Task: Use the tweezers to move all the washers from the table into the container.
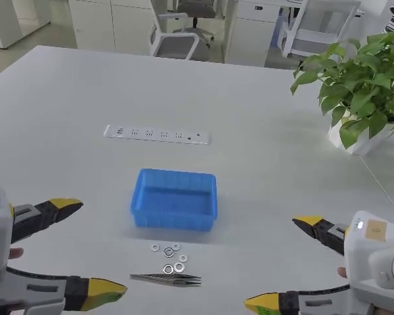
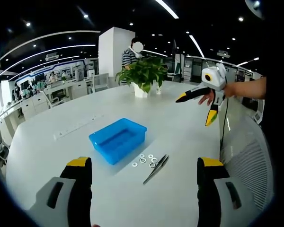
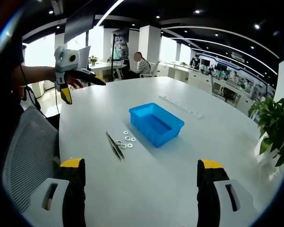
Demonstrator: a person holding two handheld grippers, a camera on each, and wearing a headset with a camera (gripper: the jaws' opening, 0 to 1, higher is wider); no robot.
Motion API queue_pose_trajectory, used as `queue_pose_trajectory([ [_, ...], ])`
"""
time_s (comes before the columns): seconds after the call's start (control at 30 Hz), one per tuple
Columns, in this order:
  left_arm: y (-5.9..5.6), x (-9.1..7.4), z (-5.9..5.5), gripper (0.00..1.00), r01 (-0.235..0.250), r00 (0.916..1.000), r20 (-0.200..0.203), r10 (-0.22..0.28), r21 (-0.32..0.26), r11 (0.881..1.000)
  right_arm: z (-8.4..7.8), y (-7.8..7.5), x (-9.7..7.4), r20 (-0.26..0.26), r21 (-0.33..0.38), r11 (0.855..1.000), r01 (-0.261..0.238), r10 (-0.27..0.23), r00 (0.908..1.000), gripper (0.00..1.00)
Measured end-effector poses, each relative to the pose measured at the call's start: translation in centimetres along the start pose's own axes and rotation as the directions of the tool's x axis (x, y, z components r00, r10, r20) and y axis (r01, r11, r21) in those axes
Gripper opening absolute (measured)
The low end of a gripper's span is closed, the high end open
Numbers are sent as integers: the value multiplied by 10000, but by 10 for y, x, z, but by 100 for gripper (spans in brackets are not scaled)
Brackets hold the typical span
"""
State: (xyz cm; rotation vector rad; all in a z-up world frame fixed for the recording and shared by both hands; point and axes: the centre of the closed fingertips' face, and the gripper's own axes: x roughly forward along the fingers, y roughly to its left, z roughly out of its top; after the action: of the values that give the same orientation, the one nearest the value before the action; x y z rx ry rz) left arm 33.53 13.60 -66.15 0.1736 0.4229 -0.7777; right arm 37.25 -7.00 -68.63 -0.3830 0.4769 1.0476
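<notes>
The washers [image 1: 169, 252], about six in a loose cluster, lay on the white table [image 1: 85, 98] just in front of the blue container [image 1: 174, 220], apart from its wall. The tweezers [image 1: 167, 279] lay flat on the near side of the cluster, close against the nearest washers; whether they touched could not be determined. The left gripper [image 1: 100, 246] and the right gripper [image 1: 272, 262] hovered well out to either side, each with jaws spread wide and nothing between them. Principal risk, in my judgement: the tweezers are thin and lie flush to the surface, so broad jaws closing on them could skid them forward and scatter the washers. A poor hold on the tweezers could also let a flat washer slip before it reached the rim. The container stood upright and appeared empty, with no washer inside. Beyond it lay a white power strip [image 1: 156, 134], and a potted plant [image 1: 361, 92] stood at the far right.
</notes>
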Motion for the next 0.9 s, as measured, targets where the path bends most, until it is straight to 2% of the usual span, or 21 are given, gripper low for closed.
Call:
queue_pose_trajectory([
  [0.53, 6, 0, -1, 97, -34, 10000, -41, 34, -5, 10000, 0, -2, 3, -22, -37, 10000, -92, 92, 10000, 100],
  [0.9, 14, 3, -7, 96, 95, 9996, -284, -93, 49, 9999, 1, -8, 9, -143, -250, 9994, -220, 216, 9997, 98],
])
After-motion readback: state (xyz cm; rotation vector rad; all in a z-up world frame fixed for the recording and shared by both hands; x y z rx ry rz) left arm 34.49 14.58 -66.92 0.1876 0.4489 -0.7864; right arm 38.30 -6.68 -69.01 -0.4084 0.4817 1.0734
